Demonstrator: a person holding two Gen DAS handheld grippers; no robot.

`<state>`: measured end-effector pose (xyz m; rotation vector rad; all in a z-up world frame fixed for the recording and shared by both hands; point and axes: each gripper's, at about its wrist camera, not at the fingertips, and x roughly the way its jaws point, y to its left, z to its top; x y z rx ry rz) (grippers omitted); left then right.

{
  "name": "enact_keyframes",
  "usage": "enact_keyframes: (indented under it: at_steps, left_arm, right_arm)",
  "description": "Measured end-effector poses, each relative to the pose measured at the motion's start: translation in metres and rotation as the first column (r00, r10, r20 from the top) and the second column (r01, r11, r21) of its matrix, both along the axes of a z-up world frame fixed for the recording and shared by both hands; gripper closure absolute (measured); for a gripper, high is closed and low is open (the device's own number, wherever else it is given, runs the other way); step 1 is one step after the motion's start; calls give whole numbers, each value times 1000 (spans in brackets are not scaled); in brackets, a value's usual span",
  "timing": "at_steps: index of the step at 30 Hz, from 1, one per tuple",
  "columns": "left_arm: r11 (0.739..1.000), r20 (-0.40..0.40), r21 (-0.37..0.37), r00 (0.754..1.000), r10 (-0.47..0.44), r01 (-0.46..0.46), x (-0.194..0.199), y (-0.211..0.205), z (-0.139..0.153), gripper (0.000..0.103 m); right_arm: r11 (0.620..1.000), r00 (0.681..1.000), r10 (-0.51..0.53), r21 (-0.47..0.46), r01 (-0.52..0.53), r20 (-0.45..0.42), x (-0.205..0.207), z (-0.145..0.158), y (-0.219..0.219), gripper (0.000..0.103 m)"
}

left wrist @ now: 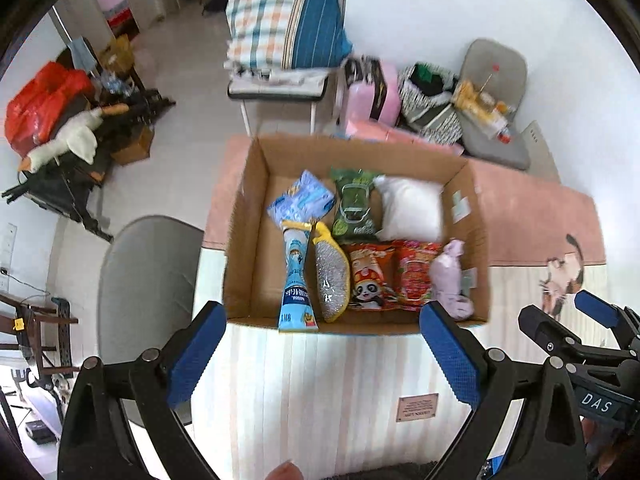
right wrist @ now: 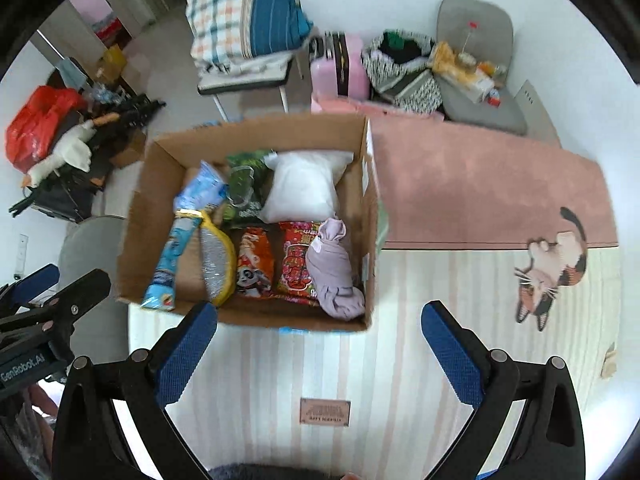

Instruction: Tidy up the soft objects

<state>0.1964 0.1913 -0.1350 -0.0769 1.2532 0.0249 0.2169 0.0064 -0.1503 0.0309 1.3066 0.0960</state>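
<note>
An open cardboard box (left wrist: 248, 208) (right wrist: 144, 216) stands on the table. It holds a white pillow (left wrist: 410, 208) (right wrist: 304, 188), a green pack (left wrist: 354, 204), a light blue pack (left wrist: 300, 200), a blue tube pack (left wrist: 296, 280) (right wrist: 170, 264), a yellow-edged silver scrubber (left wrist: 332, 276) (right wrist: 216, 260), two red snack bags (left wrist: 370, 276) (right wrist: 296, 264) and a rolled lilac cloth (left wrist: 450, 276) (right wrist: 334, 272). My left gripper (left wrist: 320, 320) is open and empty above the box's near edge. My right gripper (right wrist: 320, 320) is open and empty just right of it; it also shows at the right of the left wrist view (left wrist: 576, 320).
The table has a striped cloth (right wrist: 400, 360) with a cat picture (right wrist: 552, 264) and a pink part (right wrist: 480, 184). A grey chair (left wrist: 148, 280) stands left of the table. Behind are a pink suitcase (right wrist: 340, 68), bags, folded bedding (left wrist: 280, 20) and floor clutter (left wrist: 60, 128).
</note>
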Motion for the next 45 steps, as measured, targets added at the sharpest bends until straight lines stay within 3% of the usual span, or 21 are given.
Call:
enact_keyframes:
  at_steps: [9,19,27,33,45]
  left_arm:
    - [1000,158,16,987,-8,6,-61,-8,85,4]
    - [1000,220,2,976,1,-1,-109,-15,128,4]
    - [1000,243,21,970,6,-11,-121,-19,136,4]
    - [999,254,39,967,20,-31,-118,-19,131,4]
    - [998,248,55,968,25,-40,-117,-17,126,4]
  right_arm:
    - [999,988,33,12,-35,148,-70,94,-7,0]
    - [998,961,54,2,-56,272,-126,163,-12,0]
    - [999,951,46,-22,-41,307,-146,185,-20,0]
    - [998,940,1,-58,20,342,-141,187,-27,0]
    - [997,934,9,-72,19,357,-143,190,-23,0]
